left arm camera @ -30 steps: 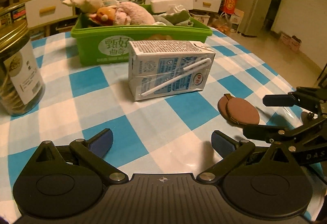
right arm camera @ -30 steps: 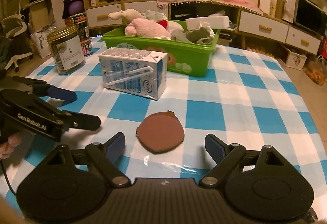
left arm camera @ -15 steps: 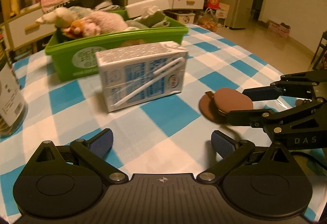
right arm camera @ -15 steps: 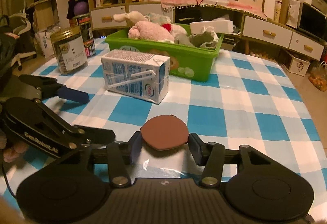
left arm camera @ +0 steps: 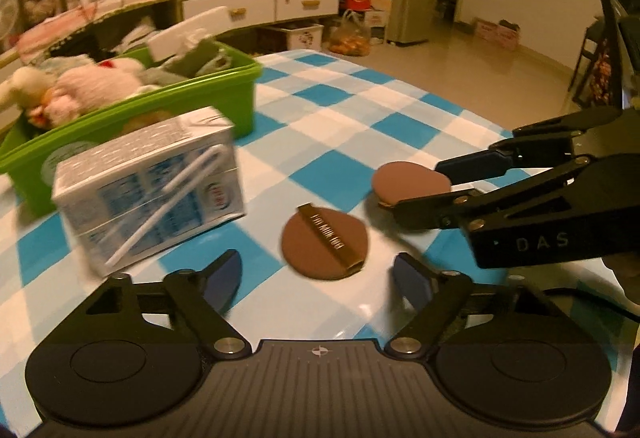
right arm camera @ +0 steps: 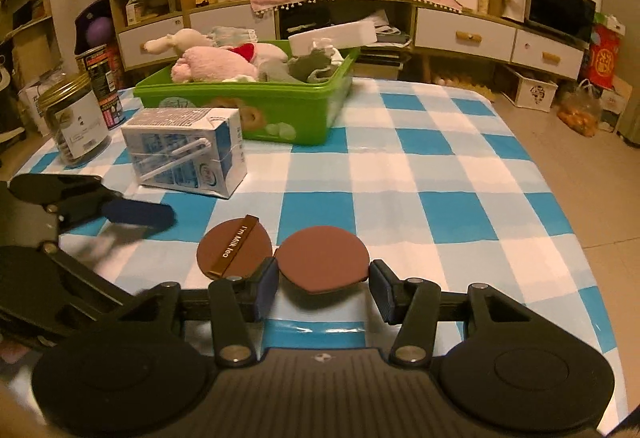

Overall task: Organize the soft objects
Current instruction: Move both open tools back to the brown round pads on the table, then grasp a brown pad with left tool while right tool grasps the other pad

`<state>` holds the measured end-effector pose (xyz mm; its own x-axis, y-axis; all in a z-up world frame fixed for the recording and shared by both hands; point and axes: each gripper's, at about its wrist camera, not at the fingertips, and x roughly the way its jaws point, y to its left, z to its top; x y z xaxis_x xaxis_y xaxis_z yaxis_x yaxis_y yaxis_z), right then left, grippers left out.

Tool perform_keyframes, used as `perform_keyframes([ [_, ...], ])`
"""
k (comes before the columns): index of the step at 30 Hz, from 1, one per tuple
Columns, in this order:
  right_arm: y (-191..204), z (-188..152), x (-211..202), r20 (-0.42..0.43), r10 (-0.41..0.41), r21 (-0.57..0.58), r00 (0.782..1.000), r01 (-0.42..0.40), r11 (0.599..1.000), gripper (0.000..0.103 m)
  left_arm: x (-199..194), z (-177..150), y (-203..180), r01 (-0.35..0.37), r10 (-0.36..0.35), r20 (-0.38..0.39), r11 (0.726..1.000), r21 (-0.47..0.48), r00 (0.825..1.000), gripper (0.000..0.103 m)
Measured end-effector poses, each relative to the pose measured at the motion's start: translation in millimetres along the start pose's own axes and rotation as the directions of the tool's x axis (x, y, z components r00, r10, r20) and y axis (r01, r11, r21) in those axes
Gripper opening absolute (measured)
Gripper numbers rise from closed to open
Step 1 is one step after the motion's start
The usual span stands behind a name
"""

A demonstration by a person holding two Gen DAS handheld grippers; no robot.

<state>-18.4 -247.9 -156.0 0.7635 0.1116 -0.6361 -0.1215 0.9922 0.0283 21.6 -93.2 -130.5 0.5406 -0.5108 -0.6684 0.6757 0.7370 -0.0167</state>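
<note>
Two round brown powder puffs are apart now. The plain puff [right arm camera: 322,264] sits between the pads of my right gripper [right arm camera: 323,288], which is shut on it and holds it just above the cloth; the left wrist view shows the same puff [left arm camera: 412,180] in that gripper [left arm camera: 442,184]. The ribboned puff [left arm camera: 324,244] lies flat on the checked tablecloth, just ahead of my left gripper [left arm camera: 318,276]. Its jaws are closing and touch nothing. The ribboned puff [right arm camera: 234,252] also shows beside the held one. A green bin [right arm camera: 240,106] of plush toys [right arm camera: 216,64] stands behind.
A milk carton [left arm camera: 152,182] with a straw lies in front of the green bin [left arm camera: 224,94]. A lidded jar [right arm camera: 76,122] and a can [right arm camera: 102,78] stand at the table's far left. The table's right edge [right arm camera: 560,198] drops to the floor.
My right gripper shut on the plain puff and lifted it off the ribboned one, which stayed on the cloth. My left gripper swung toward the puffs and its fingers came closer together.
</note>
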Motion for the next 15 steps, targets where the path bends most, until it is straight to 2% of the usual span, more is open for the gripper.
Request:
perform_keyframes([
  [9,-6.4,1.1,-1.8,-0.002,0.000,0.021,1.000,0.000,1.000,0.033,6.7,4.1,-4.9,0.017,-0.017,0.012,1.000,0.004,1.000,0.064],
  [13,-8.5,1.2,-1.3,-0.007,-0.002,0.033,1.000,0.003,0.999,0.033,6.5,4.8,-2.5,-0.003,0.003,0.015,1.000,-0.001,1.000,0.051],
  [15,-8.5,1.7,-1.0,-0.008,-0.003,0.032,1.000,0.003,0.999,0.033,5.3,5.3,0.1,-0.006,0.006,0.015,1.000,-0.018,1.000,0.050],
])
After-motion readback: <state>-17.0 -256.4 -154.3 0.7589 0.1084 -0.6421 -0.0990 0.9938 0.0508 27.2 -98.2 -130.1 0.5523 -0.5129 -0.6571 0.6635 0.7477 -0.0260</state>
